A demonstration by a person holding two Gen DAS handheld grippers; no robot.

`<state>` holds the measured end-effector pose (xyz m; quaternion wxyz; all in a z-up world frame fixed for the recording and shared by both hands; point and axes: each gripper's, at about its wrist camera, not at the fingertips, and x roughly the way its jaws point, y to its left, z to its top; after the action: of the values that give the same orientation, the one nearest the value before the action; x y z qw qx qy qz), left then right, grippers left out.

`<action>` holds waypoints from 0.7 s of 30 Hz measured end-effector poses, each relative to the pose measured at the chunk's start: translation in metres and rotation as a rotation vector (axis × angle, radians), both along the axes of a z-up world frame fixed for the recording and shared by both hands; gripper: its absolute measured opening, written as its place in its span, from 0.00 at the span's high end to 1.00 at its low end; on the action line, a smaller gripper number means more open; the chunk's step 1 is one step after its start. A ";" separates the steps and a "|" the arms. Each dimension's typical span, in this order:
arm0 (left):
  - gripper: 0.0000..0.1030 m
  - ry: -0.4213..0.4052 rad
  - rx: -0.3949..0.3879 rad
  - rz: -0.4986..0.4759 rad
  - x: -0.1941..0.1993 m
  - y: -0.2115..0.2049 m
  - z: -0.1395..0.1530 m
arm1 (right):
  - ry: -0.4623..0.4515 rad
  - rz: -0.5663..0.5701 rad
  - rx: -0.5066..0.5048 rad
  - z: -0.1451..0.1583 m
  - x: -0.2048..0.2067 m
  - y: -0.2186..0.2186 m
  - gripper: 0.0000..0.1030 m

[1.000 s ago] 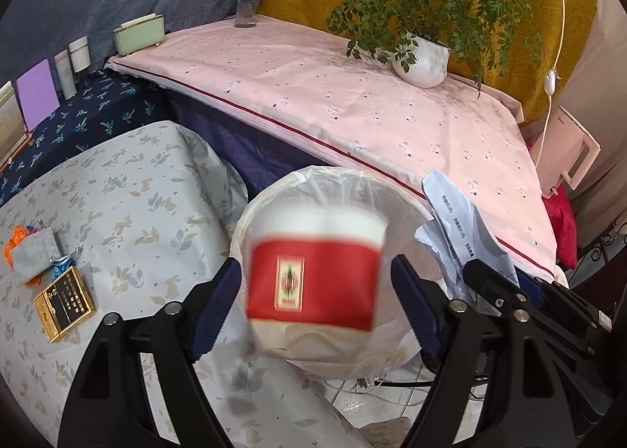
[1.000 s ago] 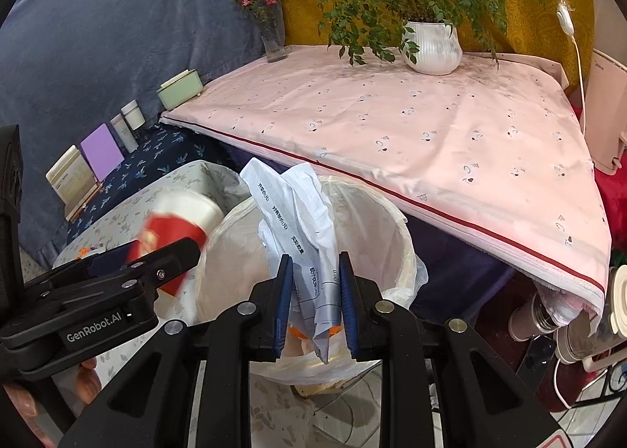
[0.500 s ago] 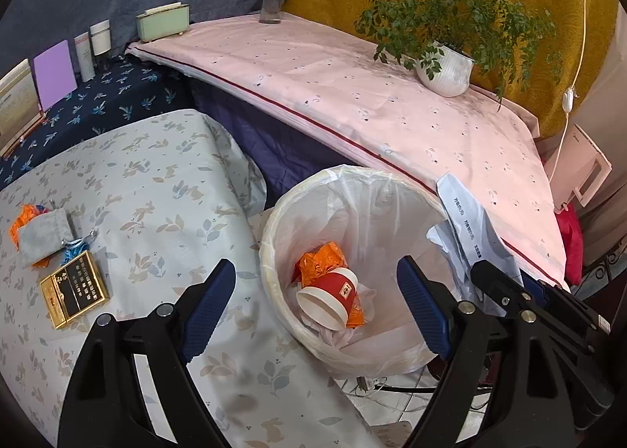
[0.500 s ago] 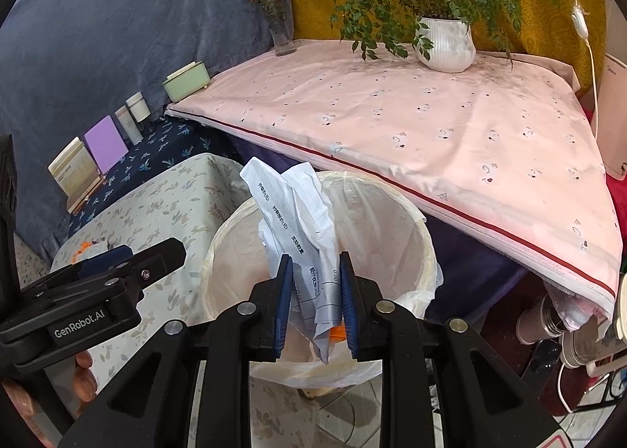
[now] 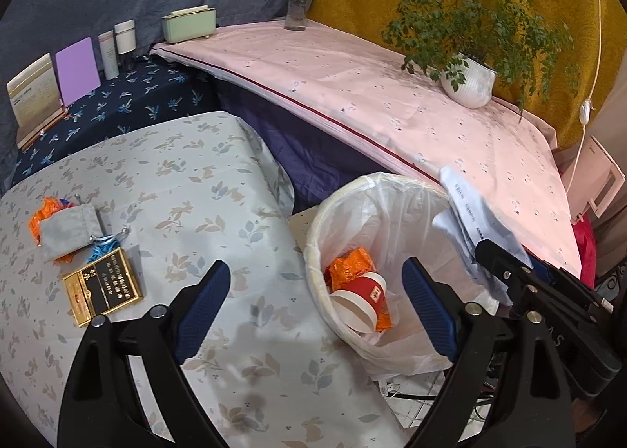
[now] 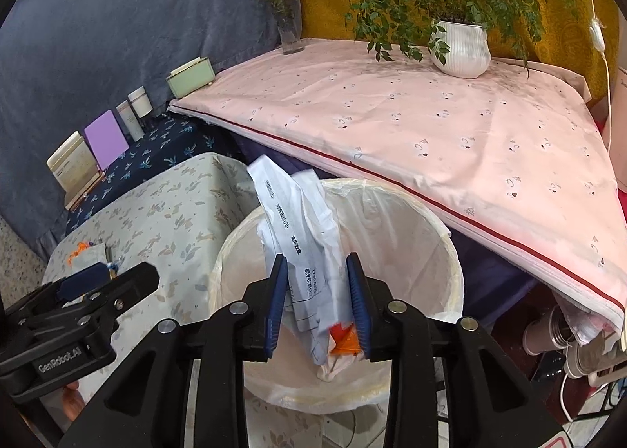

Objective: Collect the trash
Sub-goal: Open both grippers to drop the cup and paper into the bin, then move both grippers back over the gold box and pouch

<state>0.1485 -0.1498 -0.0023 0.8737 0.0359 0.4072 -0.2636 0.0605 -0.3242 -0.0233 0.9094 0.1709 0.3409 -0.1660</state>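
Note:
A white bin with a plastic liner stands beside the floral table. Inside lie a red paper cup and an orange wrapper. My left gripper is open and empty above the table edge and the bin's near rim. My right gripper holds crumpled white printed paper over the bin; its jaws have parted a little and the paper still sits between them. The paper also shows in the left wrist view.
On the floral table lie a grey pouch over orange scraps, a blue scrap, and a gold-black box. A pink-covered table carries a potted plant, a flower vase and a green box. Cables lie on the floor.
The red cup left my open left gripper and dropped into the bin. The left gripper then drew back over the floral table. The right gripper's jaws have widened slightly around the paper.

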 end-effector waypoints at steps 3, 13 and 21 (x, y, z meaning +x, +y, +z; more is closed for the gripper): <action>0.13 -0.002 -0.007 0.028 0.003 0.008 0.000 | -0.008 -0.002 -0.003 0.003 0.004 0.003 0.62; 0.13 0.017 -0.011 0.084 0.010 0.032 -0.006 | -0.016 0.027 -0.021 0.010 0.011 0.023 0.50; 0.13 0.021 -0.017 0.121 0.013 0.051 -0.006 | -0.014 0.052 -0.037 0.014 0.017 0.041 0.47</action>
<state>0.1618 -0.0987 -0.0083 0.8841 0.0010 0.4154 -0.2140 0.0772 -0.2828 -0.0092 0.9187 0.1465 0.3358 -0.1474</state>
